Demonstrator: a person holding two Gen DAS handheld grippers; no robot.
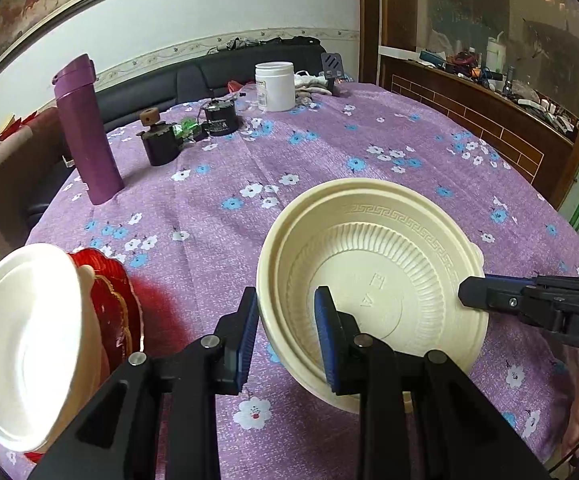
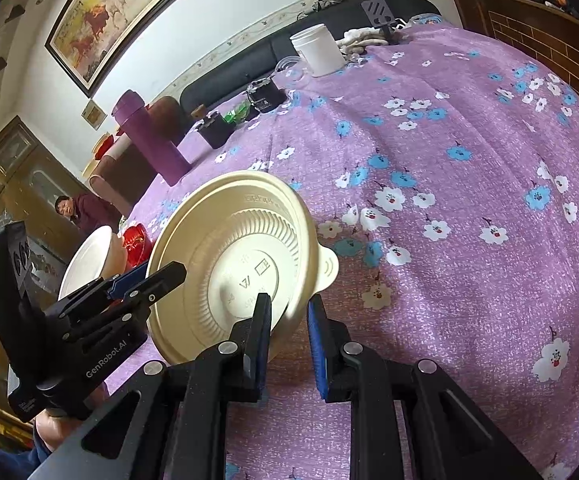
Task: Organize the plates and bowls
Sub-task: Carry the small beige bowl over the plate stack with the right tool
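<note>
A cream ribbed plastic bowl (image 1: 373, 264) hangs tilted above the purple flowered tablecloth (image 1: 217, 208), held from two sides. My left gripper (image 1: 287, 340) is shut on its near rim, one blue pad inside the bowl and one outside. My right gripper (image 1: 473, 294) is shut on the opposite rim. In the right wrist view the bowl's underside (image 2: 233, 252) faces me, the right gripper (image 2: 289, 332) clamps its edge, and the left gripper (image 2: 157, 276) grips the far side. A white bowl (image 1: 25, 344) rests on red plates (image 1: 117, 312) at the table's left edge.
At the back of the table stand a tall purple bottle (image 1: 89, 132), a white jar (image 1: 275, 86) and small dark containers (image 1: 159, 144). A dark sofa and a wooden cabinet lie beyond. A person (image 2: 85, 212) is off the table's left side.
</note>
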